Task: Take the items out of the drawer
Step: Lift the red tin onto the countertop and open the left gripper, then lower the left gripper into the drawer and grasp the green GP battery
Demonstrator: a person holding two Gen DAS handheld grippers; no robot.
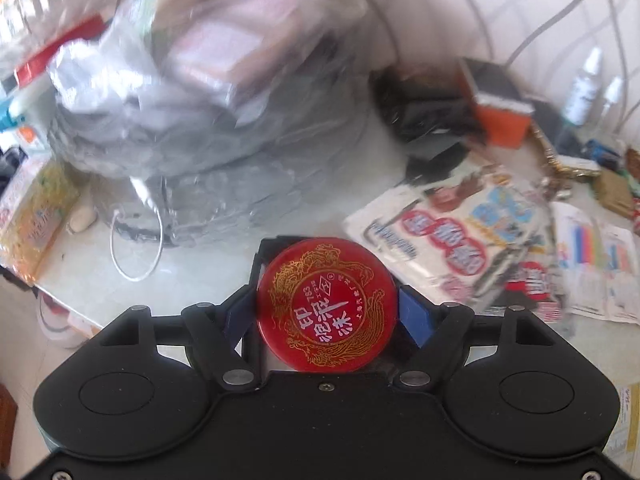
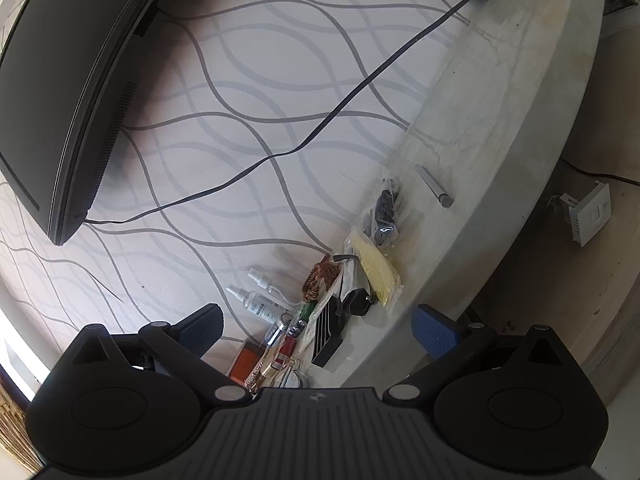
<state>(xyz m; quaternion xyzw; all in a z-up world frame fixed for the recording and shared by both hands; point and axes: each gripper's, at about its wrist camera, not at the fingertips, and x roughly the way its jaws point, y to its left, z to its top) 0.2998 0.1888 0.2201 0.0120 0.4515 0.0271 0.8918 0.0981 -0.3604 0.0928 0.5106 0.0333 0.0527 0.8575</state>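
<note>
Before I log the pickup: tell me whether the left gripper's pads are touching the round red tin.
Touching. In the left wrist view both blue pads press the sides of the round red tin, with no gap, held in the left gripper.

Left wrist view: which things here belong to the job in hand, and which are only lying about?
Part of the job:
- red round tin
- left gripper, fingers closed on the tin

Lying about:
- plastic bag
- orange box
- dropper bottles
- printed packet

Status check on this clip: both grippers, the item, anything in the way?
Left gripper shut on red round tin. Right gripper open, empty. Clutter on the table below: plastic bag, snack packet.
</note>
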